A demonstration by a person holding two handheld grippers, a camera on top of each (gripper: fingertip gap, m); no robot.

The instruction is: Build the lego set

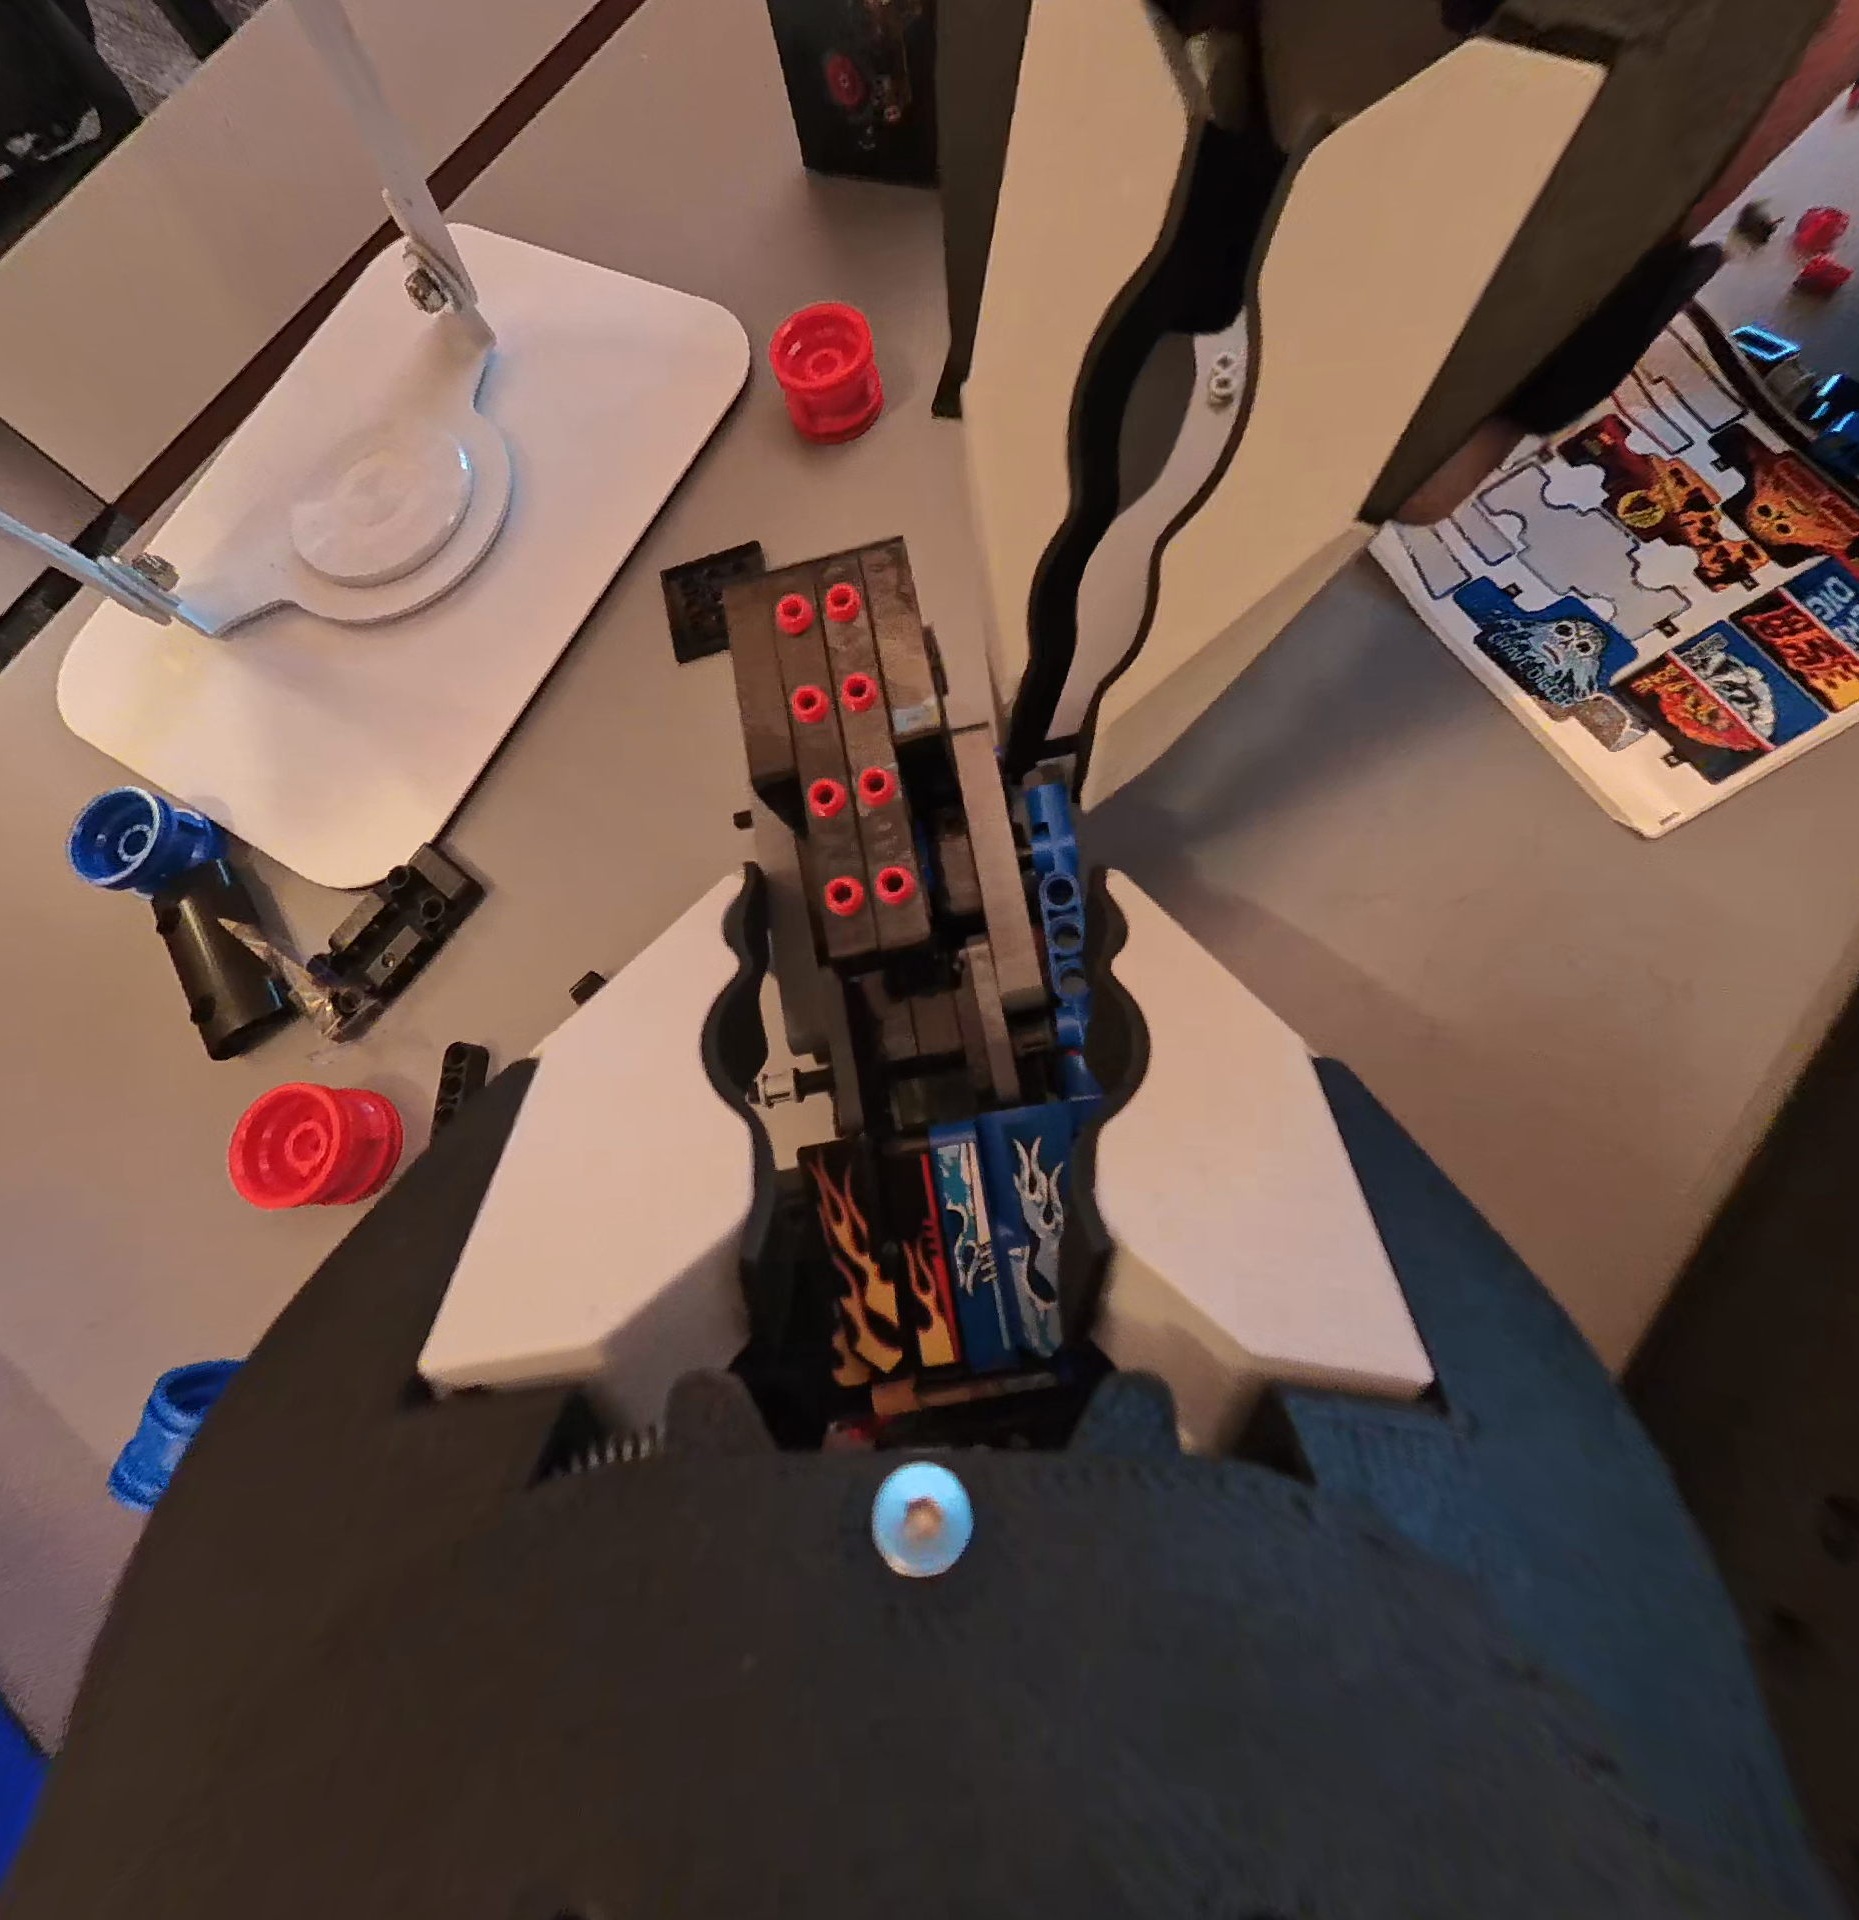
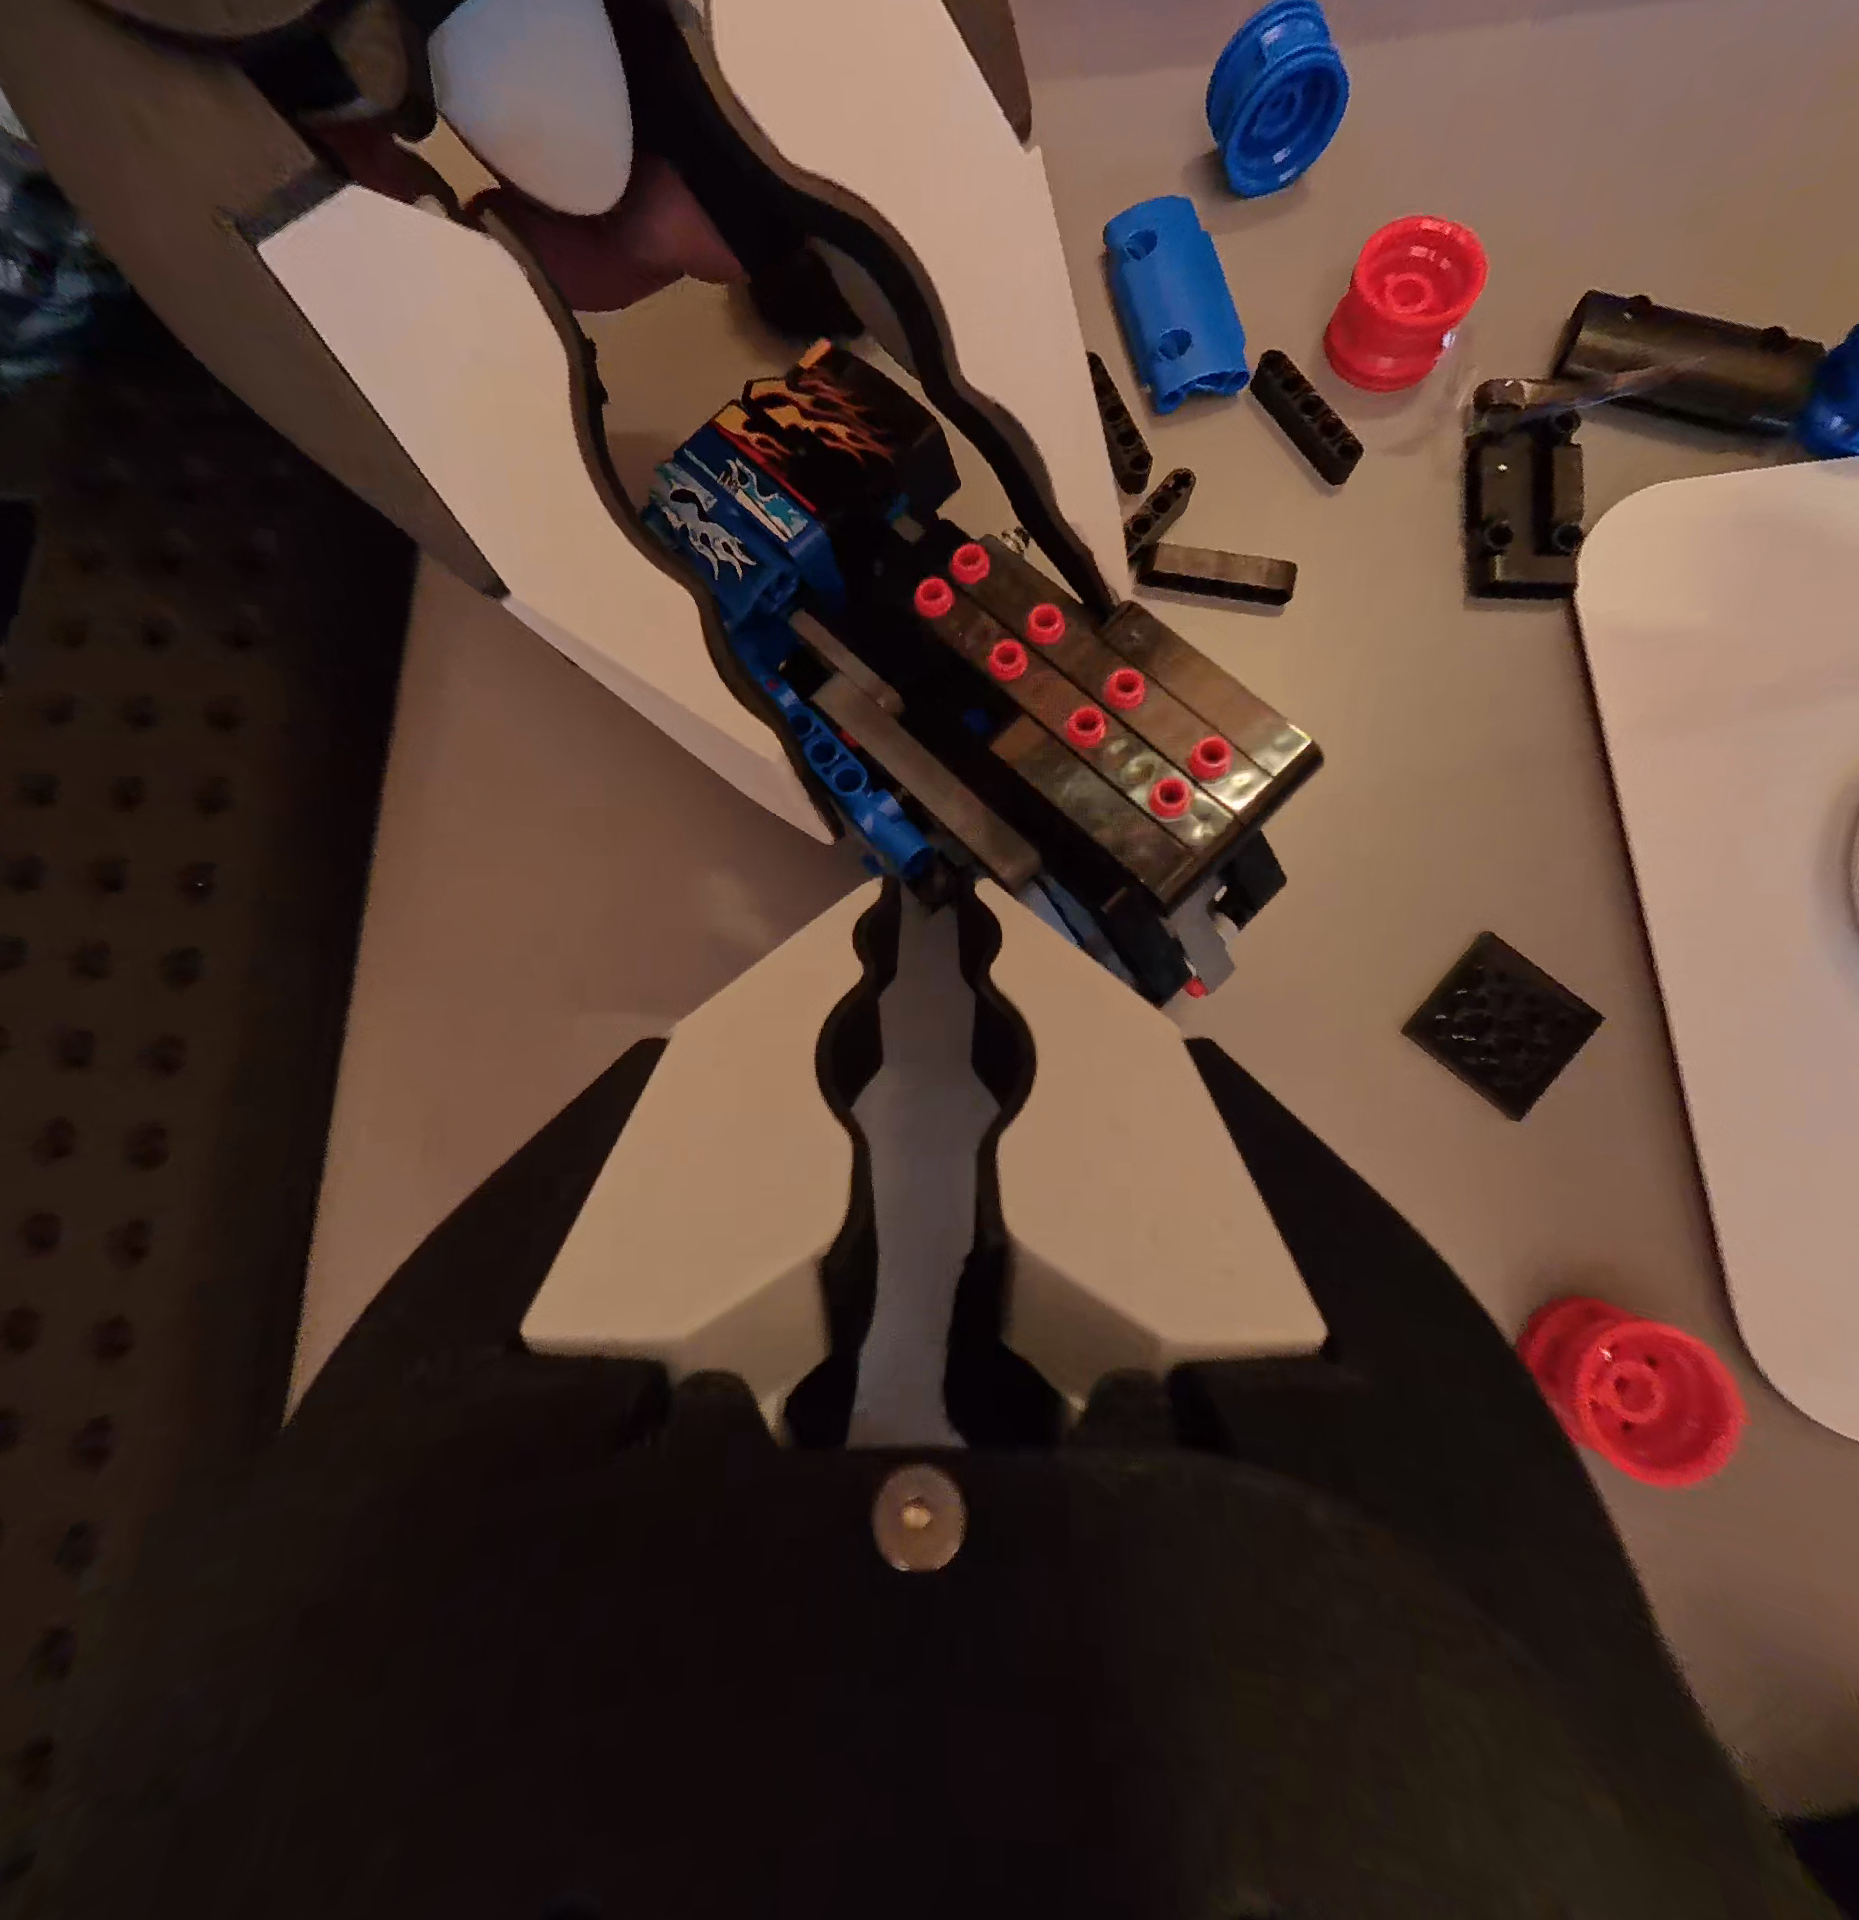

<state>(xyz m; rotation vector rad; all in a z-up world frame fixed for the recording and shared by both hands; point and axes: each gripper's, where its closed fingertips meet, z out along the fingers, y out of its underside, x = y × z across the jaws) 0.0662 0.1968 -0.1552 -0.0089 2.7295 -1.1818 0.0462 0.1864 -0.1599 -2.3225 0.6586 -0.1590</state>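
Grey tabletop fills both views, and on it we see loose bricks scattered about a white stand base at the upper left of the left wrist view. Our left gripper is clamped on the model, a black and blue chassis with eight red studs on top and flame-printed panels at the end nearest the camera; it sits at the frame's centre, raised off the table between the white fingers. Our right gripper comes in from the upper right of that view, its tips touching the blue side of the model; in the right wrist view its jaws stand nearly together on the model's lower edge, though we cannot tell whether they pinch a part or merely press against it. There the model lies slantwise across the centre, with the left gripper holding it from the upper left. Red wheels lie by the stand, and another at the left edge, with a blue wheel above it beside a black cone piece. A sticker sheet lies at the right. A black square plate sits at the right of the right wrist view, with black beams above.
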